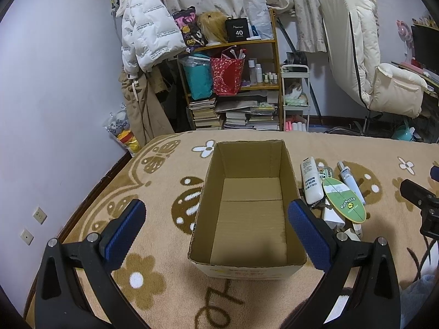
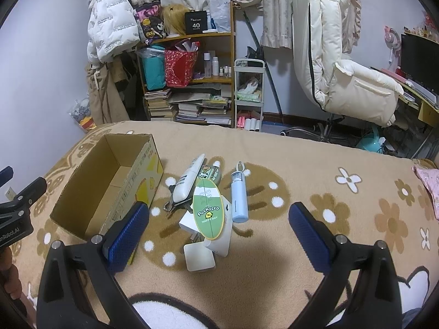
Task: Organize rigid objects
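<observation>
Ribbed blue pads of both claws, left claw (image 1: 216,230) and right claw (image 2: 219,230), gape above plush blanket (image 2: 274,268), beside corrugated cardboard box (image 1: 247,219).

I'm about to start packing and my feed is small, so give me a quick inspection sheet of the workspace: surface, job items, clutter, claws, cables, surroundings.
Surface: tan flower-patterned blanket over a bed, soft footing.
Job's things: open cardboard box, nothing seen inside. To its right a pile: white remote, green Pochacco oval card, light blue tube, white square blocks, a small dark metal tool partly buried.
Clutter: pink cloth at the blanket's far right edge.
Claws: left claw open, astride the box; right claw open, over the pile, holding nothing.
Cables: nothing seen.
Surroundings: crowded bookshelf, hanging white jacket, cream chair, desk monitor.
</observation>
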Available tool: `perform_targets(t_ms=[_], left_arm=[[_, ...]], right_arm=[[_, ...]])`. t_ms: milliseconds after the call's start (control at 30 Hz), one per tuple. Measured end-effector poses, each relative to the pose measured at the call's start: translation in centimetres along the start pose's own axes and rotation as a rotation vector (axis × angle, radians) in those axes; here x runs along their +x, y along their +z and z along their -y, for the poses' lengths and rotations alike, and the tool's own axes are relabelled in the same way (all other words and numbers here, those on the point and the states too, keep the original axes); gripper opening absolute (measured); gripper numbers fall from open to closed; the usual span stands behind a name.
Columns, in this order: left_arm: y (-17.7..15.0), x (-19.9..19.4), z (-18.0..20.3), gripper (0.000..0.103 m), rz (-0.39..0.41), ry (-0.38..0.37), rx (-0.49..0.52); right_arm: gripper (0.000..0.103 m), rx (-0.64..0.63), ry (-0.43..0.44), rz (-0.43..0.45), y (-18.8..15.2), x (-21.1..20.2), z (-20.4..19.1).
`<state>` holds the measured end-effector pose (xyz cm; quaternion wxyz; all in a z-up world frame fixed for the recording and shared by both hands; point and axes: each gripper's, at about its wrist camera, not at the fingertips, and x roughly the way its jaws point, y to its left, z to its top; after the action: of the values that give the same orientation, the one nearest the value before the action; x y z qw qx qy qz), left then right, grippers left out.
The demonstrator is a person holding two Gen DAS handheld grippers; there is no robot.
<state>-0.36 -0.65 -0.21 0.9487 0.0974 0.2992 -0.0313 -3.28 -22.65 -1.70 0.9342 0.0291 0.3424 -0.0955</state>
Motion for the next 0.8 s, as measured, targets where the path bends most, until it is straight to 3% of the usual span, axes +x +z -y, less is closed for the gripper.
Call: perform_targets(t_ms=[800], left_arm=[[-0.06, -0.1, 0.11, 0.103, -0.002, -0.001, 0.001]], right_arm=[[0.103, -0.004, -0.004, 0.0, -0.05, 0.06, -0.2]])
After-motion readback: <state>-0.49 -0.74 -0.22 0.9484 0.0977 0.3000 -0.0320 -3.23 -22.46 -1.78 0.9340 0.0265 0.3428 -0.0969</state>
